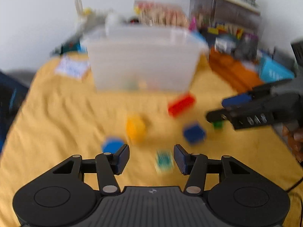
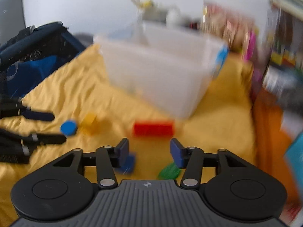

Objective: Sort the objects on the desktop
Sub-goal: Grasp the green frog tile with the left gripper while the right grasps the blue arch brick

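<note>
Yellow cloth (image 1: 56, 113), left gripper (image 1: 151, 158) released above teal block (image 1: 163, 161), right gripper (image 2: 149, 152) released, red brick (image 2: 153, 129) ahead.

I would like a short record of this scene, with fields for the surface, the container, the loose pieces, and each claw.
surface: yellow cloth
container: translucent plastic bin, at the far side of the cloth
loose pieces: red block, yellow block, blue round piece, dark blue block, small green piece, teal piece
left claw: open, nothing gripped
right claw: open, nothing gripped
image quality: blurred
</note>
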`<state>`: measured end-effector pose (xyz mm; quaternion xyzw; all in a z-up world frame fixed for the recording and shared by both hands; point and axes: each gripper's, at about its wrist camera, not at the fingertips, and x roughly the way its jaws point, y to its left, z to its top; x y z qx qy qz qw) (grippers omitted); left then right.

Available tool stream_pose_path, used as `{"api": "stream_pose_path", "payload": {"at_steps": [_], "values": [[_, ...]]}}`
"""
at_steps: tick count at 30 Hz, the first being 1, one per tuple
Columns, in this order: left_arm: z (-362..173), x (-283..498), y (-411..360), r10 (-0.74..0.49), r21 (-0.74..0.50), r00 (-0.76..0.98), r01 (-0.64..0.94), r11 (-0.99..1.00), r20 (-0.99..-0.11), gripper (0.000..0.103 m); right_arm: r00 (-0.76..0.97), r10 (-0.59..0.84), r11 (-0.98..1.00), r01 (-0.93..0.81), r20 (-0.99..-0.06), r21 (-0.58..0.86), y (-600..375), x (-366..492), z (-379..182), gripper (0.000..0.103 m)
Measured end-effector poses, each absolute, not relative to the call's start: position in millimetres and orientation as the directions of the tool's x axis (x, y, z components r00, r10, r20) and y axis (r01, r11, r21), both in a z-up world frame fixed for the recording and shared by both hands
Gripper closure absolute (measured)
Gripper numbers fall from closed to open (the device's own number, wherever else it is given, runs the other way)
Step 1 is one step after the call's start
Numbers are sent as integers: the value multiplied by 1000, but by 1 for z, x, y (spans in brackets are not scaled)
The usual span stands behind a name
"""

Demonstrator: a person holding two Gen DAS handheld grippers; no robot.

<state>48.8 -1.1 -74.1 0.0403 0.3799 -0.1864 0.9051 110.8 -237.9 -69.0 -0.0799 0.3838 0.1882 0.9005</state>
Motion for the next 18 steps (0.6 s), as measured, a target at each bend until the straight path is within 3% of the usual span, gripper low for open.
{"api": "stream_pose_path", "payload": {"at_steps": [3,7,9,11,18], "values": [[-89,45,-7,-303,-82,613,362,929,-730,47,576,292,924,-375,-764,70,-226,109,-87,41],[-92,47,-12,-301,-62,619,378,924,-726,48,603,263,931,-364,-753,33,-208,116,-94,41],[-89,46,-13,-308,-71,622,376,924,-720,48,576,254,927,-373,-777,26,-203,124,-102,51],[-89,44,-12,-312,-73,626,377,923,-714,48,526,254,928,-370,-812,50,-202,132,-114,68],[-96,54,-17,-333,-87,603,399,913,-725,48,515,277,923,-377,-811,77,-217,95,-111,69]]}}
